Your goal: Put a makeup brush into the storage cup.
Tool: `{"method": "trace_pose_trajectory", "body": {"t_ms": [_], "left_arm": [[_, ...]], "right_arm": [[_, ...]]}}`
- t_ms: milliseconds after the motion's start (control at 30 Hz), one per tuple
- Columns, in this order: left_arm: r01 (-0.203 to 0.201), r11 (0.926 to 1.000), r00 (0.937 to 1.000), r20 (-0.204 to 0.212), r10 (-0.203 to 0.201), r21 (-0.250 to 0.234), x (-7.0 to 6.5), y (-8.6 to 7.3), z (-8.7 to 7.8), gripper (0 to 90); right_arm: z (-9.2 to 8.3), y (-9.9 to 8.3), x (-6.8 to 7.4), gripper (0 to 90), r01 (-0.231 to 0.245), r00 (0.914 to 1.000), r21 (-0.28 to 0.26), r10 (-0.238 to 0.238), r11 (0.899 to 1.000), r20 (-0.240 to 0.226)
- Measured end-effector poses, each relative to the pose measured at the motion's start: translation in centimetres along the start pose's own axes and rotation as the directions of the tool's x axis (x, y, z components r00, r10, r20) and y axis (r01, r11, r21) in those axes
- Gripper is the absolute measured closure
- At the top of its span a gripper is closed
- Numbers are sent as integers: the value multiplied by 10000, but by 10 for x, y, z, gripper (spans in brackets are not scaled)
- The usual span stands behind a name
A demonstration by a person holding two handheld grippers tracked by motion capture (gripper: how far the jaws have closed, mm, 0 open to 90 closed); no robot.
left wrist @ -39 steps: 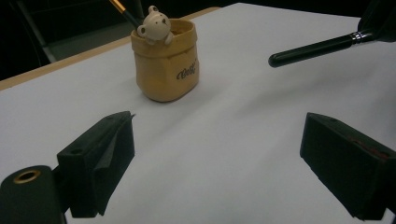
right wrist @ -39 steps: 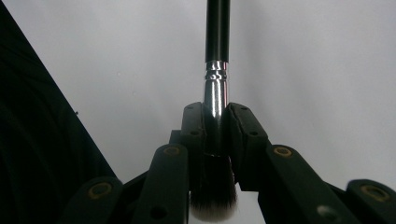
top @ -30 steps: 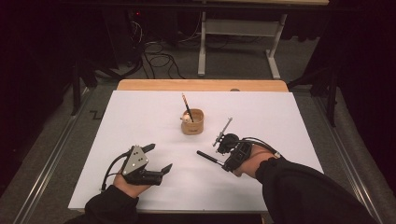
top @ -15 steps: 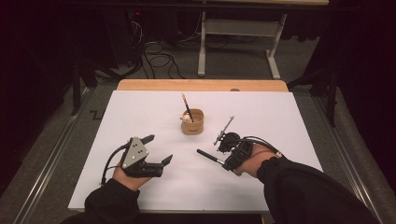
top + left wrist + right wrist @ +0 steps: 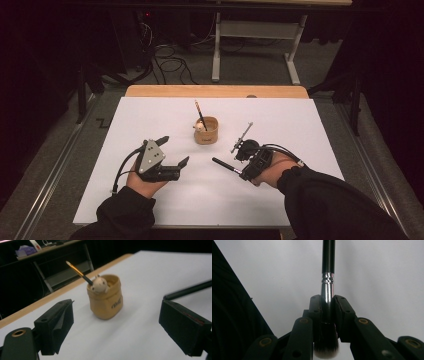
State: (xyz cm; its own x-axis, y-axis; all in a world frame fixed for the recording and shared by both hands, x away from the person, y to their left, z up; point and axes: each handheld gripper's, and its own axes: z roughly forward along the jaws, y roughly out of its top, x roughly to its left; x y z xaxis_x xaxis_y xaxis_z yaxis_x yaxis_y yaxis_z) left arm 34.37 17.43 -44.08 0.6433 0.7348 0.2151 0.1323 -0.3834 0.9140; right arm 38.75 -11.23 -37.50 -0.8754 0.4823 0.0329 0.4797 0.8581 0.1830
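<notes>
Right gripper [image 5: 327, 305] clamps a brush [image 5: 328, 277] by its ferrule, low over the white table [image 5: 310, 130], while left gripper [image 5: 116, 322] gapes wide and empty, facing the cup [image 5: 106, 302]

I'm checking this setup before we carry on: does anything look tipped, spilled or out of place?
Nothing spilled or damaged. The tan cup stands upright, with a pencil leaning in it. The right gripper clamps a makeup brush on its metal ferrule, bristles toward the hand. A slim metal tool lies loose on the white sheet.
</notes>
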Motion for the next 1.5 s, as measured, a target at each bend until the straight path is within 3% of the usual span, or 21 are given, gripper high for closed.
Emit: {"method": "trace_pose_trajectory", "body": {"t_ms": [67, 200, 333, 500, 800, 900, 1000, 1100, 1167, 1233, 1433, 1500], "left_arm": [[-321, 9993, 9995, 83, 320, 193, -5, -5, 2, 130], [-539, 9978, 9982, 296, 528, 375, -13, -10, 4, 130], [-1165, 9915, 9930, 278, 1150, 585, -23, -15, 6, 145], [-1496, 9864, 9887, 233, 1484, 687, -28, -17, 8, 164], [-2540, 9625, 9668, -47, 2556, 956, -37, -20, 12, 210], [-2905, 9516, 9560, -112, 2931, 1007, -42, -20, 13, 222], [-3326, 9367, 9410, -270, 3373, 1098, -47, -21, 14, 238], [-3909, 9126, 9153, -544, 3992, 1195, -53, -21, 14, 250], [-4149, 9028, 9035, -656, 4234, 1129, -57, -21, 14, 264], [-4445, 8888, 8872, -826, 4540, 1110, -60, -21, 13, 269], [-4783, 8705, 8665, -988, 4893, 1163, -63, -21, 13, 278], [-4963, 8595, 8546, -1051, 5085, 1222, -64, -21, 13, 279]], "right_arm": [[1, 0, 0, 786, 5, 10000, 1, -5, 10000, -22], [2, 2, 1, 786, -20, 10000, 32, 20, 10000, -60], [2, 4, 4, 786, 76, 9999, 14, -76, 10000, -91], [1, 5, 8, 786, 198, 9997, 83, -197, 9998, -116], [0, 7, 13, 786, 316, 9993, 157, -314, 9994, -183], [1, 10, 14, 785, 443, 9989, 182, -439, 9989, -192], [1, 12, 16, 785, 520, 9985, 190, -516, 9985, -184], [2, 15, 19, 786, 595, 9981, 217, -591, 9980, -188], [2, 17, 20, 786, 662, 9977, 209, -658, 9976, -168], [2, 19, 22, 785, 715, 9973, 248, -711, 9971, -169], [3, 24, 26, 786, 881, 9960, 289, -876, 9957, -187], [4, 25, 27, 786, 903, 9958, 278, -897, 9955, -196]]}}
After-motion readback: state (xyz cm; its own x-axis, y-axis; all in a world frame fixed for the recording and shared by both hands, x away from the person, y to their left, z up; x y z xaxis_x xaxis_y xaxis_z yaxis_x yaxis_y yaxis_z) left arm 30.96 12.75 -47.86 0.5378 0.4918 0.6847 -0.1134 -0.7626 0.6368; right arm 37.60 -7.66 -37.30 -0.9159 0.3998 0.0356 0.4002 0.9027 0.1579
